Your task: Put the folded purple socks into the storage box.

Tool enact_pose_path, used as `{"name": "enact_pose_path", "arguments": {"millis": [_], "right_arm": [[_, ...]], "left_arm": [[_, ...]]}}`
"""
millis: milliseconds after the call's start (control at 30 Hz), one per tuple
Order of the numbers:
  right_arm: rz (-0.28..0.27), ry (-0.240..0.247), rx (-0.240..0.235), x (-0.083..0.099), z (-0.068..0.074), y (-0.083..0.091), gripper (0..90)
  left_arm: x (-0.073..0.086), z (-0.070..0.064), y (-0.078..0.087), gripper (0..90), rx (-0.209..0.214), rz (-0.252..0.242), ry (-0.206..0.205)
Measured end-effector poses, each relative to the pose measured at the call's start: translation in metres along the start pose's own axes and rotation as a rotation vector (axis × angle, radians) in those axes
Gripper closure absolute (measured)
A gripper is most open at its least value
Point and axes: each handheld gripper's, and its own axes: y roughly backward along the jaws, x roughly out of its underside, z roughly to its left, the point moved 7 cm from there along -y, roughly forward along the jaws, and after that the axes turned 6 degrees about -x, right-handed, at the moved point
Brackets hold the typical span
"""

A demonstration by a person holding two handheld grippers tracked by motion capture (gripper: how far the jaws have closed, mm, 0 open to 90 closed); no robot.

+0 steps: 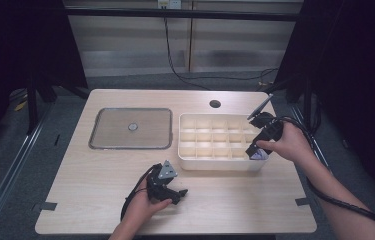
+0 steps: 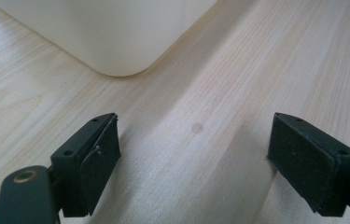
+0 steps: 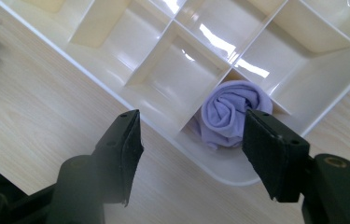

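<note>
Rolled lilac cloth [image 3: 231,114]: lodged in the divided tray's [image 1: 215,162] near right corner cell.
Right hand-held gripper [image 3: 191,140]: jaws apart, poised just above the cloth, seemingly released.
Left hand-held gripper [image 2: 193,156]: jaws apart, rested on the counter [image 2: 219,84], farther off.

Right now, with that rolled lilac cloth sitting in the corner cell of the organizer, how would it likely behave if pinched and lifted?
The rolled lilac cloth shows soft folds, so it would probably squash under the pinch and feel light. Its loose spiral suggests it may unroll and dangle once clear of the organizer. Its matte fabric likely grips rather than slips.

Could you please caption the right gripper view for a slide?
Open right gripper above a rolled lavender cloth in a corner compartment of the cream organizer tray.
</note>
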Motion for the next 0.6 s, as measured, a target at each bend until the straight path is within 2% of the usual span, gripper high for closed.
{"name": "enact_pose_path", "arguments": {"millis": [367, 600], "right_arm": [[-0.021, 0.020, 0.004, 0.0037, 0.0036, 0.0046, 33.6], [-0.038, 0.054, -0.007, 0.0056, 0.0077, 0.0033, 31.6]], "left_arm": [[0.0000, 0.0000, 0.0000, 16.1, 0.000, 0.000, -0.001], [0.0001, -0.0001, 0.0000, 16.2, 0.000, 0.001, 0.002]]}}
